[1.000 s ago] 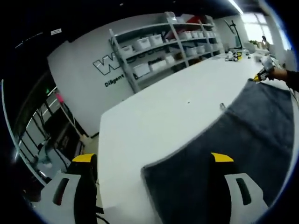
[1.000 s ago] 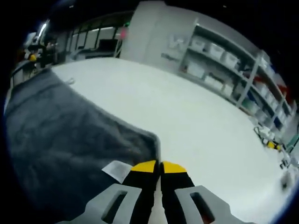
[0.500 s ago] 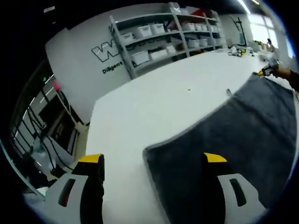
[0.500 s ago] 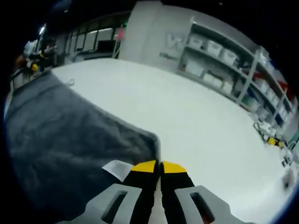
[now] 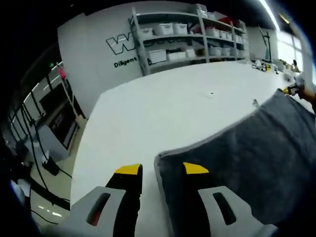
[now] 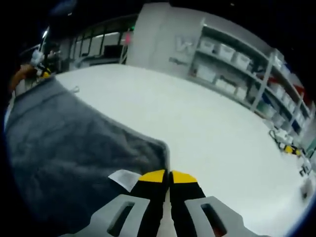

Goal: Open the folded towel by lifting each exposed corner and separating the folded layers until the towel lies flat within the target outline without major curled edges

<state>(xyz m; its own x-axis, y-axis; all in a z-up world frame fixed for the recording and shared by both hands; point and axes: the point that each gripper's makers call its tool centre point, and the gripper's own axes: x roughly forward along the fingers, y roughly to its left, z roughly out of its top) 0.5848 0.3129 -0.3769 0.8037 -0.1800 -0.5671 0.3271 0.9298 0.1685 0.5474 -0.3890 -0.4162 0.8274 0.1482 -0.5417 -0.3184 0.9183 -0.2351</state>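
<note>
The towel [image 5: 247,153] is stretched flat across the bench [image 5: 163,108]: the right hand-held gripper [image 6: 169,177] seems clamped on one corner, the left hand-held gripper [image 5: 162,170] half-open astride another.

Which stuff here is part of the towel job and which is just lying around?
Belongs to the job:
grey towel
left gripper at the towel's corner
right gripper at the towel's edge
white table

Just lying about:
shelves with white bins
small items at the table's far end
</note>
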